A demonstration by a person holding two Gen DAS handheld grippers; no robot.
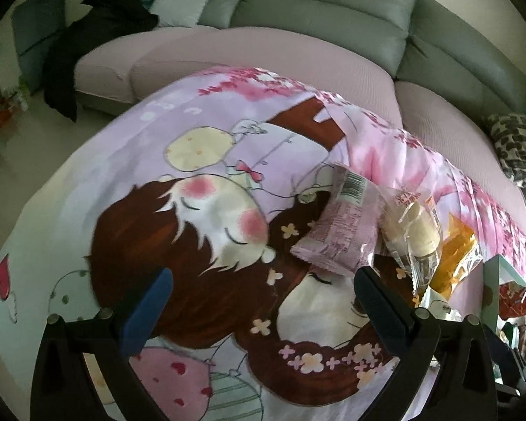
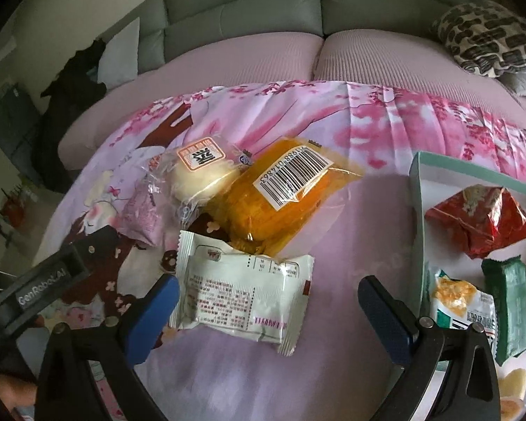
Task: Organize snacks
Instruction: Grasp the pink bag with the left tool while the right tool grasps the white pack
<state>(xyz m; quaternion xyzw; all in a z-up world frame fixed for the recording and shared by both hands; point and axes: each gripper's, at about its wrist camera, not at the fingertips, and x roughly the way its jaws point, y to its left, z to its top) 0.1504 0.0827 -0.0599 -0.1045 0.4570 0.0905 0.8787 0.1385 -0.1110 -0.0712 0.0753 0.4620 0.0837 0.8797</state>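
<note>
A mint-edged box (image 2: 416, 189) held red (image 2: 480, 221) and green packets (image 2: 508, 301). An orange packet (image 2: 280, 203) showed a barcode. Both the left claw (image 1: 263, 301) and right claw (image 2: 268, 310) gaped empty.

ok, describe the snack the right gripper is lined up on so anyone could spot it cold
On the cartoon-print cloth, left of the teal-rimmed box, four loose snacks cluster. Take the nearest: a flat white packet between the open right gripper fingers. Unlike the orange packet behind it, it is opaque white with fine pink print.

dim, soft-focus, heavy fisheye vignetting
</note>
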